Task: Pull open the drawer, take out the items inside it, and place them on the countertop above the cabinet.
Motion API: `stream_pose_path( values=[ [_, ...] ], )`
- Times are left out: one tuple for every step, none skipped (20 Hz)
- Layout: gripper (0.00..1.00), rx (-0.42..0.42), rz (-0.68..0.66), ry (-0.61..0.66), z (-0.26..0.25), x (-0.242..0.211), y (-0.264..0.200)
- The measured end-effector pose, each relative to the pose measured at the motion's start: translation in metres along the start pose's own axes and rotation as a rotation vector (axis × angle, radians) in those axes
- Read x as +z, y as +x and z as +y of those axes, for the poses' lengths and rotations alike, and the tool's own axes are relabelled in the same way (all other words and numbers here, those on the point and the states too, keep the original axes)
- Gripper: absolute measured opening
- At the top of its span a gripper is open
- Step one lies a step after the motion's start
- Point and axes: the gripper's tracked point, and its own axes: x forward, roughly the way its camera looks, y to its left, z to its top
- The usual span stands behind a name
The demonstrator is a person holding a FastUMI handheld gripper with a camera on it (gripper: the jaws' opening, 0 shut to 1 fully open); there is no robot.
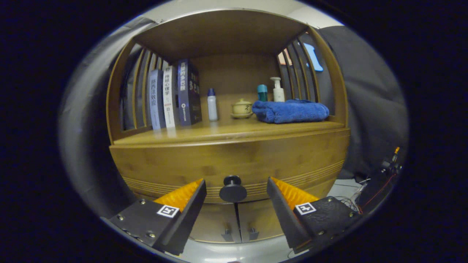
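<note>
Facing a wooden cabinet (230, 160) head on, the gripper (236, 188) holds its jaws wide apart, one finger on each side of the round dark knob (233, 189), touching nothing. That knob sits at the lower middle of the shut drawer (182, 164), between the fingertips and just beyond them. Below it, toward 6 o'clock, two small cabinet doors (237, 223) meet at a seam, each with its own little handle. On the countertop (226, 133) above the drawer, at 12 o'clock from the knob, stand a small white bottle (212, 105) and a lidded cup on a saucer (241, 109). Upright books (175, 95) lean at 11 o'clock. A folded blue towel (290, 111) lies at 1 o'clock, with a teal container (262, 92) and a pump bottle (278, 90) behind it.
</note>
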Motion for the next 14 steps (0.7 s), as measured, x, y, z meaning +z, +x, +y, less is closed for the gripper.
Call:
stream_pose_path(
  values=[
    [0.9, -0.007, -0.002, -0.001, -0.002, 0.0, 0.008],
    [0.8, 0.008, 0.017, 0.015, 0.002, -0.005, 0.015],
    [0.71, 0.004, 0.05, 0.034, 0.002, -0.014, 0.022],
    [0.61, 0.014, 0.101, 0.057, 0.004, -0.024, 0.022],
    [0.61, 0.018, 0.079, 0.079, 0.006, -0.016, 0.021],
    [0.56, 0.0, 0.073, 0.062, 0.007, -0.019, 0.022],
    [0.51, -0.014, 0.054, 0.004, 0.006, -0.018, 0.024],
    [0.45, -0.023, 0.049, -0.026, 0.001, -0.016, 0.018],
    [0.4, -0.025, 0.048, 0.008, 0.002, -0.018, 0.013],
    [0.34, -0.008, 0.044, 0.03, 0.008, -0.018, 0.017],
    [0.34, 0.012, 0.044, 0.028, 0.009, -0.019, 0.016],
    [0.34, 0.028, 0.043, 0.023, 0.008, -0.02, 0.01],
    [0.35, 0.042, 0.045, 0.015, 0.007, -0.021, 0.0],
    [0.35, 0.055, 0.04, 0.018, 0.005, -0.023, -0.013]
  ],
)
